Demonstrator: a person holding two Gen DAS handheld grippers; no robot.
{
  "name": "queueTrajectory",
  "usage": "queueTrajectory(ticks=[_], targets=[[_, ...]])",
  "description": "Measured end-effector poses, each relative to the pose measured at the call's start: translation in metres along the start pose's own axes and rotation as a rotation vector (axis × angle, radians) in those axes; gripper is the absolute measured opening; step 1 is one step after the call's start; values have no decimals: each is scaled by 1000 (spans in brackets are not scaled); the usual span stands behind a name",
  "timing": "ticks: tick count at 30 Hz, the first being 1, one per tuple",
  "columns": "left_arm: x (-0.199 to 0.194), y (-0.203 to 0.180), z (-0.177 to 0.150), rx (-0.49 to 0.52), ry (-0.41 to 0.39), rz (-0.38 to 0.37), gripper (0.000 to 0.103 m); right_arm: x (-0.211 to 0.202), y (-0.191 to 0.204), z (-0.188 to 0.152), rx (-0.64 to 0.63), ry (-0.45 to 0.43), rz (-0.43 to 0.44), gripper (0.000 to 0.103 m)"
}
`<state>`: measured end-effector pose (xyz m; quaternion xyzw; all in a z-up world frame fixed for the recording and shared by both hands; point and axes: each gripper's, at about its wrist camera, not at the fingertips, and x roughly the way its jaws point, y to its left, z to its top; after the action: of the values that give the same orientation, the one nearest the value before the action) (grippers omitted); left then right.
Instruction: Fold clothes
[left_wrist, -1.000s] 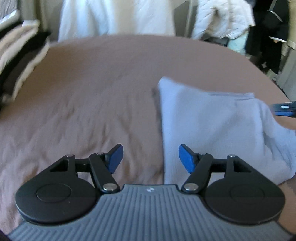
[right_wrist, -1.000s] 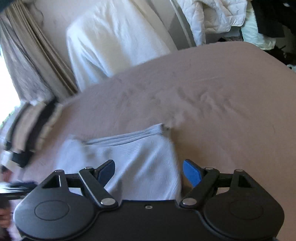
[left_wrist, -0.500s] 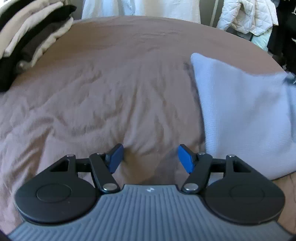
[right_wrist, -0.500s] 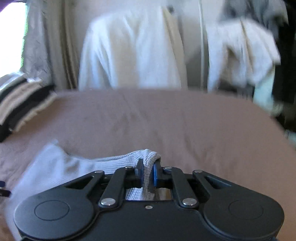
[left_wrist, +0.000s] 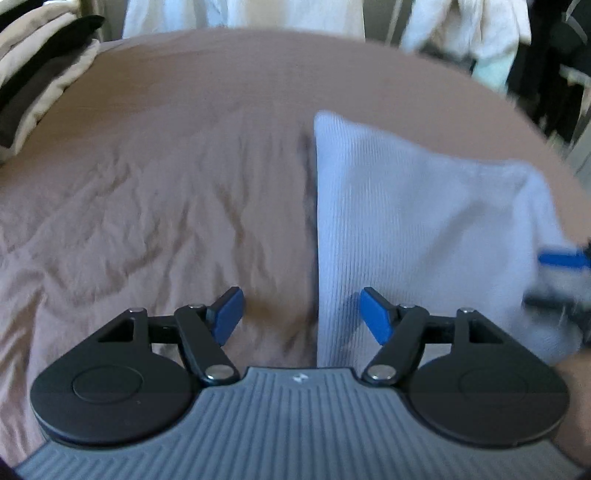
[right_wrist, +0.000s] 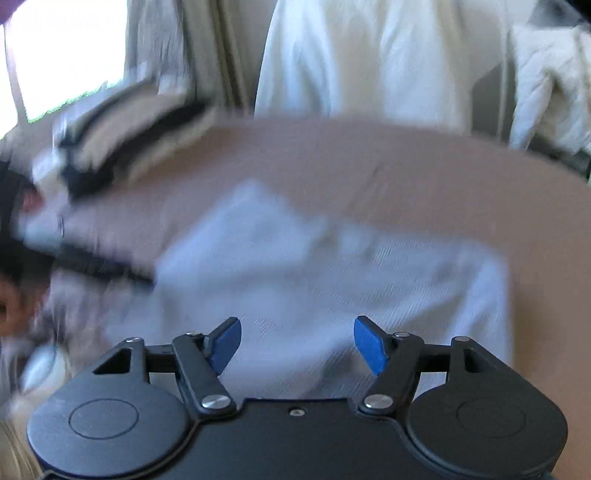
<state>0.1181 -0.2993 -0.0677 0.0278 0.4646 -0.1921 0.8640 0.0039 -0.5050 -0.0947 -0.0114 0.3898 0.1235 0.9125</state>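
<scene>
The pale blue top (left_wrist: 413, 229) is lying folded on the brown bed (left_wrist: 155, 184), toward its right edge. The left gripper (left_wrist: 301, 317) is hovering with jaws spread, the top's straight left edge lying between them, nothing pinched. The right gripper (right_wrist: 297, 343) has just been opening over the cloth, gripping nothing. The ribbed knit is looking soft, light and floppy, likely to sag unless taken at a corner or folded edge. No readable writing is showing.
</scene>
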Motion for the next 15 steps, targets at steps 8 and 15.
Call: queueTrajectory(ticks=[8,15], targets=[[-15,33,16,-77,-25,-160,76,-61,-22,-71,1,302,-208,85],[32,6,-3,-70,57,-344,92,-92,-44,-150,861,26,358,86]])
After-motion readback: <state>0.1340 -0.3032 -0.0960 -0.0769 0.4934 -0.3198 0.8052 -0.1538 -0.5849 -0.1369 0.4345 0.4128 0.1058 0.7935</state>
